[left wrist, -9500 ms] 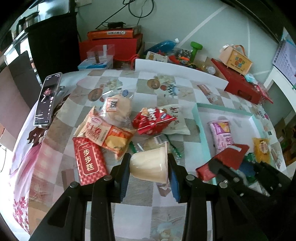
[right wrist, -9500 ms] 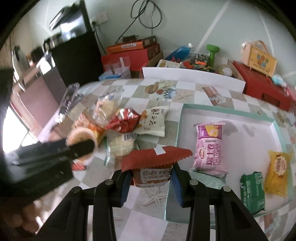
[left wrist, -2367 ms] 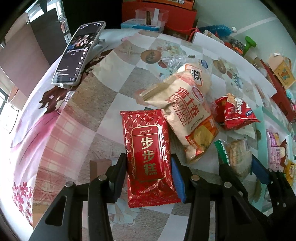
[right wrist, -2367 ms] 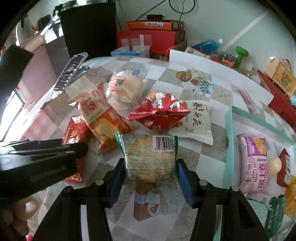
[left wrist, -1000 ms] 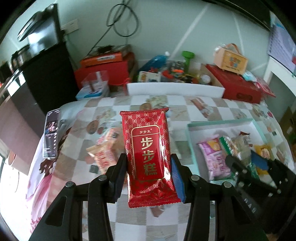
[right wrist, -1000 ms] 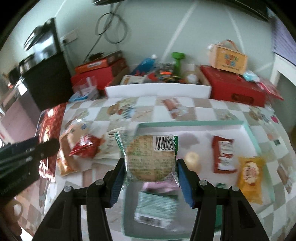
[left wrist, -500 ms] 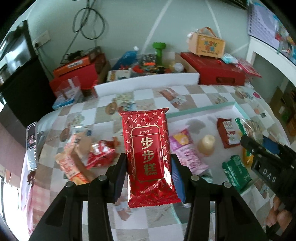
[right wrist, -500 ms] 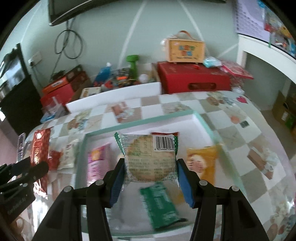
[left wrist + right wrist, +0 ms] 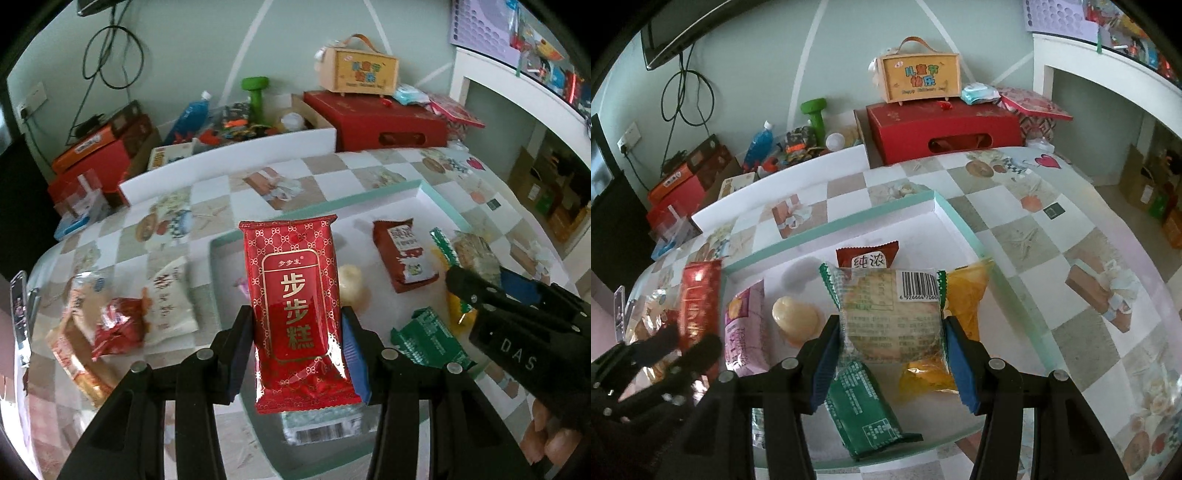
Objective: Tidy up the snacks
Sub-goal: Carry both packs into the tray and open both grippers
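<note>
My left gripper is shut on a red snack packet with gold characters and holds it above the near left part of the white tray with a teal rim. My right gripper is shut on a clear round cracker pack with green ends, held above the tray. In the tray lie a pink packet, a jelly cup, a dark red packet, a yellow packet and a green packet.
Left of the tray several snacks lie on the checked tablecloth: a white pack, a red bag and an orange roll pack. A phone lies at the left edge. Boxes and clutter line the far wall.
Both grippers have moved right with their packs and now hang over the tray. The right gripper has come lower and nearer the tray's right half.
</note>
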`<state>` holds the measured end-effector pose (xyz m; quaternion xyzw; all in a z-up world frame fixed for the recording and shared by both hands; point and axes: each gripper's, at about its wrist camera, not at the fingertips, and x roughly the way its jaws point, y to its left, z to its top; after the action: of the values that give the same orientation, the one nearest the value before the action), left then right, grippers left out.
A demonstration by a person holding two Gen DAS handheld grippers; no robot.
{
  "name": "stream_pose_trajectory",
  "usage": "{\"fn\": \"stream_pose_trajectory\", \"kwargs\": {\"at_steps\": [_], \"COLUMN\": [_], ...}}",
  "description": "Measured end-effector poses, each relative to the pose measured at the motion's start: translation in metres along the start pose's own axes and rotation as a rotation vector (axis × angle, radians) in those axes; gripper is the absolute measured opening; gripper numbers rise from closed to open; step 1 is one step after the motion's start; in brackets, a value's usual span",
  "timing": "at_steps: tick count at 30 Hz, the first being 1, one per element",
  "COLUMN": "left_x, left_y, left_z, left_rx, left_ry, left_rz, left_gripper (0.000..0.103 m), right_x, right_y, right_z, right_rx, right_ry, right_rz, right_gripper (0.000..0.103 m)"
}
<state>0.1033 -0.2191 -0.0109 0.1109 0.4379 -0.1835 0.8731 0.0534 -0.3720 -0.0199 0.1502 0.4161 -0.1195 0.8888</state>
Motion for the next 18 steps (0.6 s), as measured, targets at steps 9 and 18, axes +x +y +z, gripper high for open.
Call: {"fn": "stream_pose_trajectory", "kwargs": {"at_steps": [9, 18], "left_x": [0.008, 0.004], "left_y": [-0.018, -0.024], "left_z": [-0.002, -0.003], "left_rx": [0.05, 0.071], "left_ry": [-0.005, -0.009], "left_rz": [-0.016, -0.009], "left_gripper": [0.049, 0.055], "right_x": [0.004, 0.005], "right_y": [-0.002, -0.002], "right_z": [0.0, 0.0], "right_rx": [-0.009, -0.01], "right_ry": [0.012, 0.017], "right_rz": [-0.015, -0.005], "right_gripper": [0.058, 0.058]}}
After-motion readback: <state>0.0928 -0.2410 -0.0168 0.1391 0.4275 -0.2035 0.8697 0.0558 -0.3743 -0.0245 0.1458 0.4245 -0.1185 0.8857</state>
